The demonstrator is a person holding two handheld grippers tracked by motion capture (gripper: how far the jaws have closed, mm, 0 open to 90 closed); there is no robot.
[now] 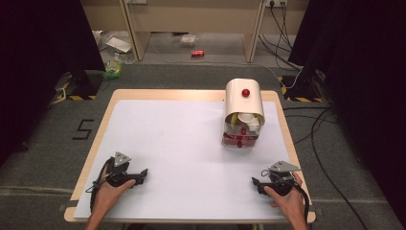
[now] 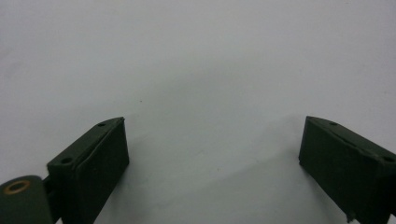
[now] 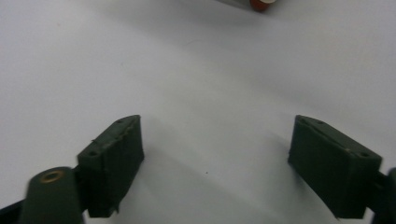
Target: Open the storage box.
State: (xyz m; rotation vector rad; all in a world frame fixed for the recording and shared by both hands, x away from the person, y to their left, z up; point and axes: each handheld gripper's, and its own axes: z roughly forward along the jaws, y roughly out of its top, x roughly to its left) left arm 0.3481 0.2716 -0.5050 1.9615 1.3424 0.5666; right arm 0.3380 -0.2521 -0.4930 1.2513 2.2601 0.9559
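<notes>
A cream container (image 1: 244,101) with a curved lid and a red knob stands at the back right of the white table (image 1: 182,139). Its clear lower part shows white, yellow and red items inside. Near the front left edge, my left gripper (image 1: 143,173) rests in a hand, pointing right; its jaws stand wide apart (image 2: 212,149) over bare white surface. At the front right, my right gripper (image 1: 254,184) points left, held by the other hand. It is open too (image 3: 215,149), nothing between the fingers. A red bit of the container (image 3: 259,4) peeks in at the top edge.
The table has a wooden rim (image 1: 95,134) around the white sheet. Beyond it lie grey floor, cables (image 1: 316,129), black stands (image 1: 81,81) at both sides and some litter by a wooden bench (image 1: 191,19).
</notes>
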